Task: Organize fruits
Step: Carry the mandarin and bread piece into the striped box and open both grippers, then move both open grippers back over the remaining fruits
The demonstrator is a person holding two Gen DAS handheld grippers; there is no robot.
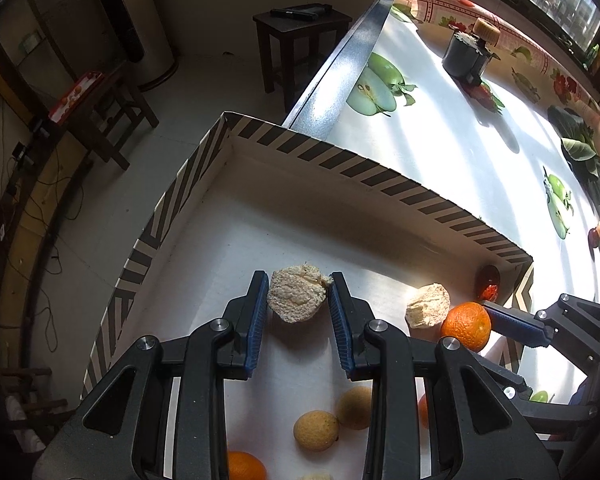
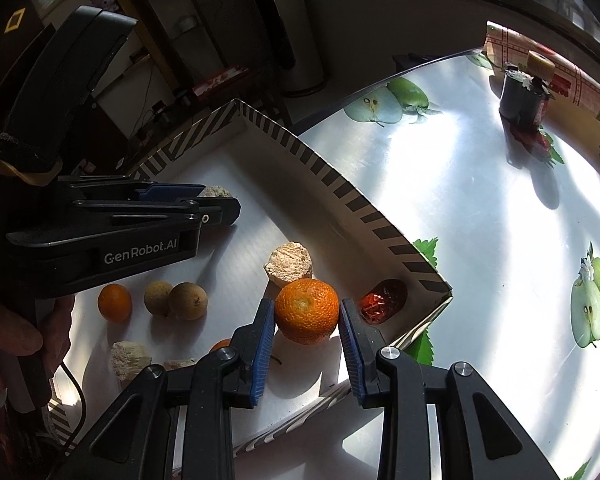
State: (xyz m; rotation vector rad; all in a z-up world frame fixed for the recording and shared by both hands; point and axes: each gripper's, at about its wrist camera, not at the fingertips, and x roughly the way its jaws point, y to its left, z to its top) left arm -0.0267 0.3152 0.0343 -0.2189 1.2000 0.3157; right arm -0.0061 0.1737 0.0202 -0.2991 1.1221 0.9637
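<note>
Both wrist views look steeply down, close, sharing the striped box (image 1: 380, 176) interior

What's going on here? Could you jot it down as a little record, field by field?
Setting: striped cardboard box on a table with a fruit-print cover
Left gripper: shut on a pale crumbly chunk, over the box floor
Right gripper: shut on an orange, near the box corner
In the box: second pale chunk, two brownish round fruits, a small orange, a red shiny fruit
On the table: dark container far off
</note>
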